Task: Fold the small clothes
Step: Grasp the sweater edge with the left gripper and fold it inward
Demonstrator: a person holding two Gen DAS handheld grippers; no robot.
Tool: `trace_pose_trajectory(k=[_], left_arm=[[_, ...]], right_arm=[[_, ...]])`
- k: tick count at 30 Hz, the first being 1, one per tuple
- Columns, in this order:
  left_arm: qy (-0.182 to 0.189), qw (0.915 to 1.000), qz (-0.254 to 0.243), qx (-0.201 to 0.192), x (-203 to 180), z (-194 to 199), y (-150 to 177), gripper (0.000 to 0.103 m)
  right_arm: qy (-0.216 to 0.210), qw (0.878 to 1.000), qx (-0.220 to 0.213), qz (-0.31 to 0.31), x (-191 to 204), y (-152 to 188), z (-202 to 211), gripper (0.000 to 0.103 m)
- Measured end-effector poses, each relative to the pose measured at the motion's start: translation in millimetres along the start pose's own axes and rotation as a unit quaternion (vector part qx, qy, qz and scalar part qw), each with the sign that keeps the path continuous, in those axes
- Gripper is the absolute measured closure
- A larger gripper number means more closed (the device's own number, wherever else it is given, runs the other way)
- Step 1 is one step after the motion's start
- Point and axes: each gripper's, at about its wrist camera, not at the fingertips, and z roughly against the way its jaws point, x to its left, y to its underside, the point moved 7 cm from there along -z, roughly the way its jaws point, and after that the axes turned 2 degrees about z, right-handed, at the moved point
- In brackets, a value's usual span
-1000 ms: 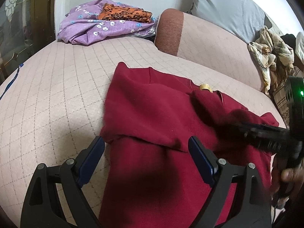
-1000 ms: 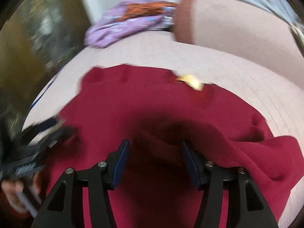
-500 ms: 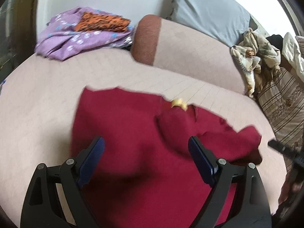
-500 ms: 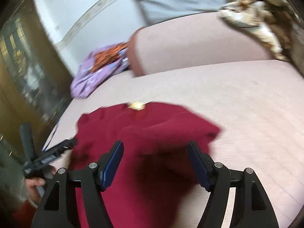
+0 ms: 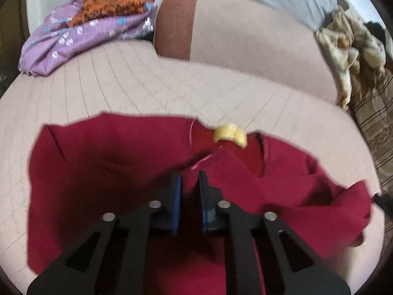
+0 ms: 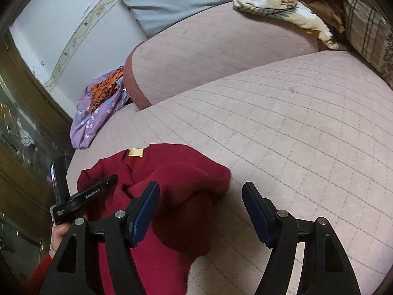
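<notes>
The dark red knit garment point(image 5: 103, 172) lies half-folded on the quilted pink sofa seat point(image 6: 294, 135) (folds remain), left gripper point(image 5: 189, 184) pinching its cloth, right gripper point(image 6: 200, 211) spread wide.

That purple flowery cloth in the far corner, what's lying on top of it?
An orange garment with black markings lies on top of the purple floral cloth, folded or bunched. Whatever sits beneath the purple cloth is covered, apart from the pink quilted mattress around it.
</notes>
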Motion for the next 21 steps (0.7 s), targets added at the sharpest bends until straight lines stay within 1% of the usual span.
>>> trace_pose_trajectory(k=[2,4,5,6,7,8,10,13,15,16,17,19,20,21], left_arm=[[0.01,0.999,0.008,-0.042,2,32,-12,0.096],[0.014,0.9965,0.028,-0.078,13,61,-23,0.097],[0.01,0.9945,0.045,-0.094,26,74,-26,0.097],[0.0,0.9927,0.065,-0.101,41,83,-27,0.097],[-0.008,0.9919,0.076,-0.102,51,84,-27,0.097],[-0.02,0.9914,0.086,-0.097,64,84,-23,0.097],[-0.031,0.9914,0.095,-0.084,81,78,-13,0.097],[-0.037,0.9914,0.109,-0.062,99,68,7,0.097],[-0.038,0.9914,0.111,-0.057,103,66,14,0.097],[-0.036,0.9914,0.112,-0.057,105,66,14,0.097],[-0.035,0.9912,0.113,-0.059,108,67,13,0.097],[-0.036,0.9901,0.118,-0.067,112,69,10,0.097],[-0.036,0.9895,0.121,-0.069,114,70,9,0.097],[-0.035,0.9895,0.124,-0.067,115,69,9,0.097]], right_arm=[[-0.003,1.0,0.003,0.002,3,1,-2,0.031],[-0.013,1.0,0.008,0.001,5,3,-2,0.031],[-0.017,1.0,0.009,0.0,6,3,0,0.031],[-0.019,1.0,0.007,0.0,7,4,0,0.031],[-0.019,1.0,0.005,0.001,7,4,1,0.031],[-0.019,1.0,0.005,0.002,8,4,1,0.031],[-0.02,1.0,0.013,0.006,12,8,-5,0.031],[-0.025,0.999,0.029,0.024,25,17,-18,0.032],[-0.024,0.999,0.02,0.04,35,17,-28,0.036],[-0.015,0.999,0.016,0.044,38,14,-33,0.044],[-0.009,0.999,0.016,0.042,38,11,-39,0.05],[-0.023,0.999,0.032,0.028,45,6,-60,0.05],[-0.025,0.998,0.046,0.034,50,3,-74,0.05],[-0.006,0.997,0.059,0.049,53,1,-90,0.05]])
